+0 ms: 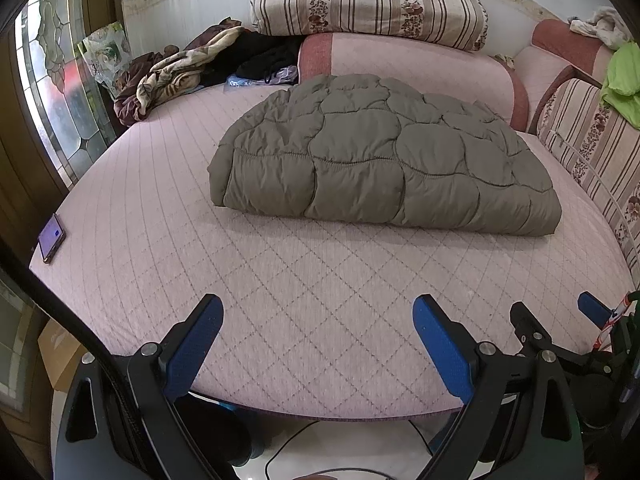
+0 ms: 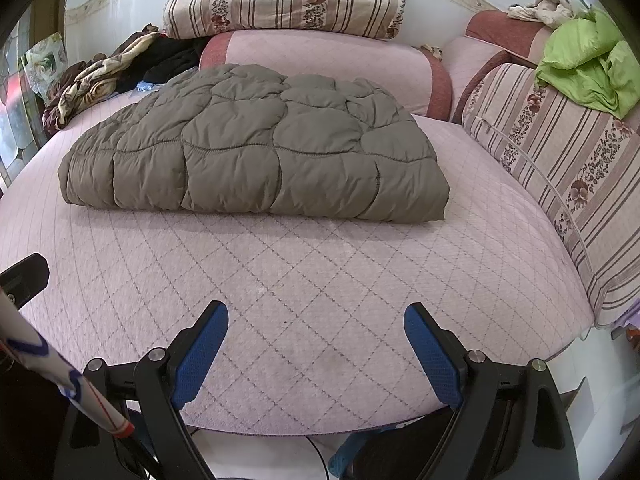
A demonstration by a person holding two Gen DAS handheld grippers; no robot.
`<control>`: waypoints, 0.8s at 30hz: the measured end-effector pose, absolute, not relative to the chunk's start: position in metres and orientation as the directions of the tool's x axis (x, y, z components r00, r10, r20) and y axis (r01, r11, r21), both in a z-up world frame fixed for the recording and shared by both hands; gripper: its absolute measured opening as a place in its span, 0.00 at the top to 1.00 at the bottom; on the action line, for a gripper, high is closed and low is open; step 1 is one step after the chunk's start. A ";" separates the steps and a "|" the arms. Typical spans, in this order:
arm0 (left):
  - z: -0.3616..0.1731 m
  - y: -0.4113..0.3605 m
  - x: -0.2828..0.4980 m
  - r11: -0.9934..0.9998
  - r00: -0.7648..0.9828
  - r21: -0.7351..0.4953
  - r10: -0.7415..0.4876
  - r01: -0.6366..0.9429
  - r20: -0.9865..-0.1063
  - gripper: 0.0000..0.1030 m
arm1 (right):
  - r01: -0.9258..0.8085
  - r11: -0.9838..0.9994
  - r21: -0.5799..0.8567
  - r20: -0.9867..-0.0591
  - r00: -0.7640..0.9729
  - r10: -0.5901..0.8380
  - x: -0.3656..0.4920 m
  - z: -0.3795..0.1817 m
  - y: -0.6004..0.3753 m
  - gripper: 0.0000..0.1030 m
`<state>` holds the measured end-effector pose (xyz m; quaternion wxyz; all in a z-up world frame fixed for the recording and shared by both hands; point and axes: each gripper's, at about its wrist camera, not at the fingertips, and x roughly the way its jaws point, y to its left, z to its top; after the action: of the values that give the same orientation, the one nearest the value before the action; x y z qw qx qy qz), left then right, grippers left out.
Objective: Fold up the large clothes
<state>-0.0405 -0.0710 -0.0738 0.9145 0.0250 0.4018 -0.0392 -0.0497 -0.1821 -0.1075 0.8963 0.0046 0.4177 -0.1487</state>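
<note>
- The left gripper [image 1: 318,312] has its two blue fingers [image 1: 196,344] spread wide apart. It holds nothing. It hangs over the near edge of the bed.
- The right gripper [image 2: 316,320] is spread wide apart too, with nothing between its blue fingers [image 2: 434,356]. It also hangs over the near edge of the bed, just beside the left one.
- A big puffy grey-green jacket [image 1: 380,156] lies folded into a thick bundle in the middle of the bed [image 1: 280,280]. It is well apart from both grippers.
- The bed has a pink cover with a diamond pattern.
- A phone [image 1: 51,238] lies at the near left edge of the bed.
- A pile of brown and black clothes [image 1: 176,72] sits at the far left corner.
- A pink bolster [image 1: 400,64] runs along the far edge, and a striped flowery pillow [image 1: 368,0] rests on top of it.
- A bright green cloth [image 2: 588,68] lies on a striped cushion [image 2: 560,168] along the right edge.
</note>
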 end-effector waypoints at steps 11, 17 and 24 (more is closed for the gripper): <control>-0.078 -0.070 -0.038 0.996 0.664 0.011 -0.050 0.088 -0.746 0.08 | 0.267 0.957 -0.116 -0.753 0.604 -0.260 -0.050 -0.109 -0.183 0.10; -0.080 -0.068 -0.037 0.996 0.657 0.007 -0.052 0.087 -0.752 0.08 | 0.264 0.957 -0.118 -0.755 0.603 -0.260 -0.049 -0.109 -0.183 0.10; -0.081 -0.068 -0.036 0.996 0.651 0.008 -0.049 0.085 -0.758 0.08 | 0.262 0.958 -0.117 -0.758 0.600 -0.257 -0.049 -0.112 -0.183 0.10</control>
<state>-0.0359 -0.0680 -0.0812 0.9082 0.0214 0.4164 -0.0369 -0.0488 -0.1831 -0.1117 0.8943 0.0031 0.4233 -0.1450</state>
